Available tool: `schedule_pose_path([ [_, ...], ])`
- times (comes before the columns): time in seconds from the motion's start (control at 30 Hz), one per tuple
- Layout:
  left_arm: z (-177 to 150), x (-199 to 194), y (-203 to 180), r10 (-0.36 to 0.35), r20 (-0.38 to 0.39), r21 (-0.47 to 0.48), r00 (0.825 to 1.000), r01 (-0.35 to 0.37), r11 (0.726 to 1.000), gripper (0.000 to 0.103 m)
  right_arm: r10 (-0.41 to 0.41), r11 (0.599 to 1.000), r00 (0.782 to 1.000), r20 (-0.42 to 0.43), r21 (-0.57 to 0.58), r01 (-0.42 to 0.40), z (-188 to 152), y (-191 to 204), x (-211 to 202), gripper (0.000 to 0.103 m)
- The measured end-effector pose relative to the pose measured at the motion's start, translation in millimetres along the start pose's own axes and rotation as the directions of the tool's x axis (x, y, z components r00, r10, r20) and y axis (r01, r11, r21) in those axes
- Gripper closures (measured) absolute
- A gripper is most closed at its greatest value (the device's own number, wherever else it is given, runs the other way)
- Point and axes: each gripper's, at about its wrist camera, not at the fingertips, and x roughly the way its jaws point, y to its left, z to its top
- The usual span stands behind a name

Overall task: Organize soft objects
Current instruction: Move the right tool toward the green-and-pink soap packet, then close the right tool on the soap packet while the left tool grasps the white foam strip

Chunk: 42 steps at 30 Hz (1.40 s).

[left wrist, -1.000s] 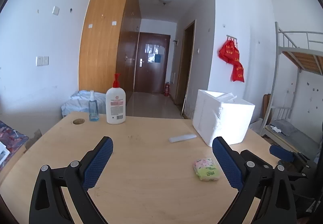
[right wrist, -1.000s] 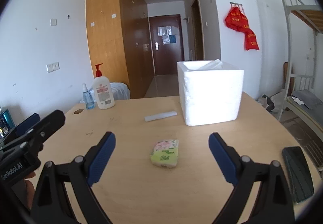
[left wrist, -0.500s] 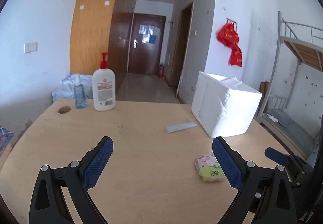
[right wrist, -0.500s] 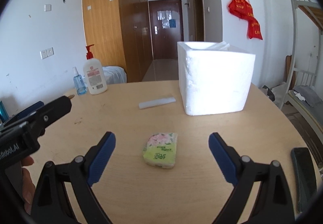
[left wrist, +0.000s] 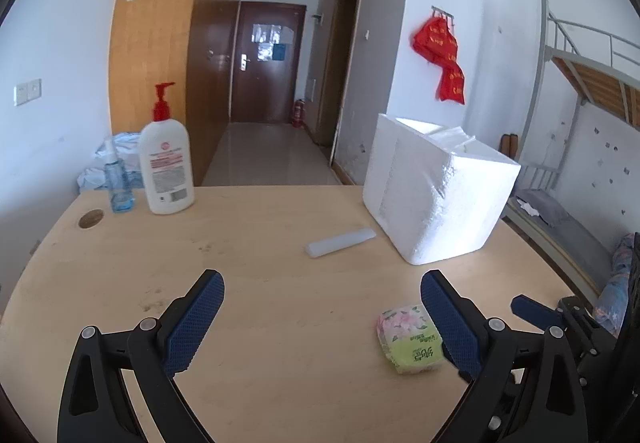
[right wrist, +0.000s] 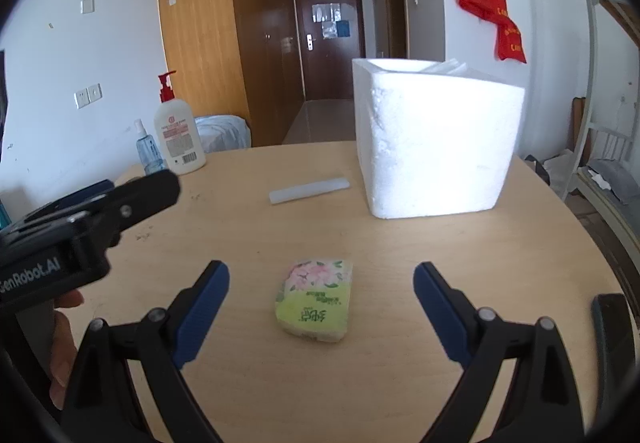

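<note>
A soft tissue pack point(right wrist: 316, 301) with a pink floral and green wrapper lies on the wooden table point(right wrist: 460, 263). It sits between the open jaws of my right gripper point(right wrist: 321, 283), just ahead of them, untouched. In the left wrist view the pack point(left wrist: 409, 339) lies beside the right finger of my open, empty left gripper point(left wrist: 321, 293). A white foam box point(right wrist: 436, 139), open on top, stands behind the pack; it also shows in the left wrist view point(left wrist: 436, 199).
A white flat strip point(right wrist: 309, 190) lies left of the box. A pump lotion bottle point(left wrist: 166, 167) and a small blue spray bottle point(left wrist: 118, 183) stand at the far left. A dark phone point(right wrist: 612, 335) lies near the table's right edge.
Both grippers have moved forward and lower over the table. The tissue pack now sits closer, between the right gripper's jaws. Both stay open.
</note>
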Motion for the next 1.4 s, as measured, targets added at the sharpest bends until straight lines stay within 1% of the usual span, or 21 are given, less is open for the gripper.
schedule_pose_path([
  [0.07,3,11,0,-0.013,-0.028,0.001,1.0,0.013,1.0,0.004,0.008,1.0,1.0,-0.021,-0.003,-0.008,1,0,7,0.008],
  [0.23,12,38,4,-0.004,-0.066,0.008,0.998,0.005,1.0,0.004,0.032,0.999,0.997,-0.067,0.004,-0.032,6,0,24,0.008],
  [0.3,19,53,5,-0.016,-0.089,0.006,0.996,0.016,1.0,0.004,0.043,0.999,0.995,-0.087,0.001,-0.043,7,2,30,0.008],
  [0.5,27,97,3,-0.003,-0.129,0.054,0.992,0.01,0.998,0.005,0.049,0.999,0.986,-0.159,0.003,-0.049,8,2,51,0.008],
  [0.67,28,134,6,-0.01,-0.179,0.063,0.984,0.021,0.998,0.006,0.042,0.999,0.978,-0.205,0.009,-0.041,9,-1,69,0.008],
  [0.8,28,161,7,-0.008,-0.219,0.094,0.976,0.029,0.995,0.01,0.05,0.999,0.972,-0.231,0.001,-0.051,10,-1,79,0.008],
  [0.97,29,185,12,-0.039,-0.259,0.08,0.965,0.062,0.995,0.011,0.068,0.998,0.966,-0.248,0.011,-0.068,11,-2,86,0.008],
  [1.03,28,193,15,-0.055,-0.283,0.07,0.958,0.078,0.995,0.013,0.075,0.997,0.965,-0.251,0.019,-0.073,11,-5,86,0.008],
  [1.07,28,196,16,-0.055,-0.293,0.066,0.955,0.078,0.995,0.016,0.075,0.997,0.965,-0.252,0.022,-0.071,12,-5,85,0.008],
  [1.1,27,200,17,-0.07,-0.311,0.059,0.948,0.093,0.994,0.018,0.075,0.997,0.964,-0.253,0.025,-0.071,12,-6,85,0.008],
  [1.17,26,205,17,-0.082,-0.328,0.055,0.941,0.106,0.993,0.019,0.077,0.997,0.964,-0.255,0.034,-0.071,13,-8,86,0.008],
  [1.23,25,208,15,-0.086,-0.34,0.066,0.936,0.115,0.991,0.023,0.077,0.997,0.963,-0.257,0.037,-0.07,13,-9,86,0.008],
  [1.27,24,209,14,-0.088,-0.346,0.073,0.934,0.12,0.99,0.028,0.077,0.997,0.963,-0.259,0.035,-0.07,14,-8,86,0.008],
  [1.33,22,211,9,-0.08,-0.357,0.1,0.931,0.123,0.987,0.031,0.07,0.998,0.961,-0.266,0.026,-0.065,14,-6,88,0.008],
  [1.4,21,210,8,-0.089,-0.356,0.105,0.93,0.135,0.985,0.038,0.062,0.998,0.961,-0.27,0.019,-0.059,15,-4,90,0.008],
])
